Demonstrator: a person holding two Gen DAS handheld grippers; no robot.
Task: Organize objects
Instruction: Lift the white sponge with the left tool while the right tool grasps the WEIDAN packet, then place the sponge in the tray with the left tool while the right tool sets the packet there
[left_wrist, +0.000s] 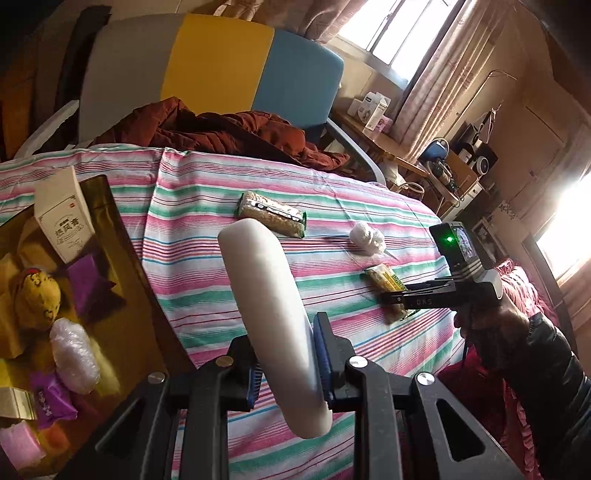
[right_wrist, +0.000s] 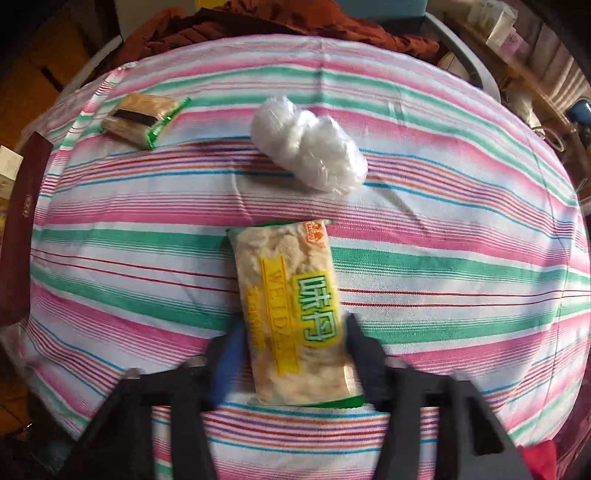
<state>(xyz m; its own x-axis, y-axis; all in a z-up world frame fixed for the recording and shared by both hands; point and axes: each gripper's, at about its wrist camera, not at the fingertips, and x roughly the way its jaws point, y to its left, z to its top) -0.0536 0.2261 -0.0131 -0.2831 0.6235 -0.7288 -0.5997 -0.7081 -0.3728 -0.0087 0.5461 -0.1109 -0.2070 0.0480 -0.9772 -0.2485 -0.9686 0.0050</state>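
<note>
Pink, green and white striped cloth (right_wrist: 443, 229); yellow-and-green snack packet (right_wrist: 295, 314); white cylinder (left_wrist: 269, 317).

Window (left_wrist: 402, 33) glare upper right; fisheye-bent edges; right-wrist view blurred.

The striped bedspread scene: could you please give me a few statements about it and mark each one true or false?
1. The left gripper is shut on a white cylinder. True.
2. The right gripper has a snack packet with a yellow label between its fingers. True.
3. The clear plastic bundle lies inside the gold box. False: it lies on the striped bedspread, beyond the packet.
4. The second snack packet with green ends is stacked on the yellow-label one. False: it lies apart, further back and to the left in the right wrist view.
5. The gold box already holds purple-wrapped items. True.
</note>
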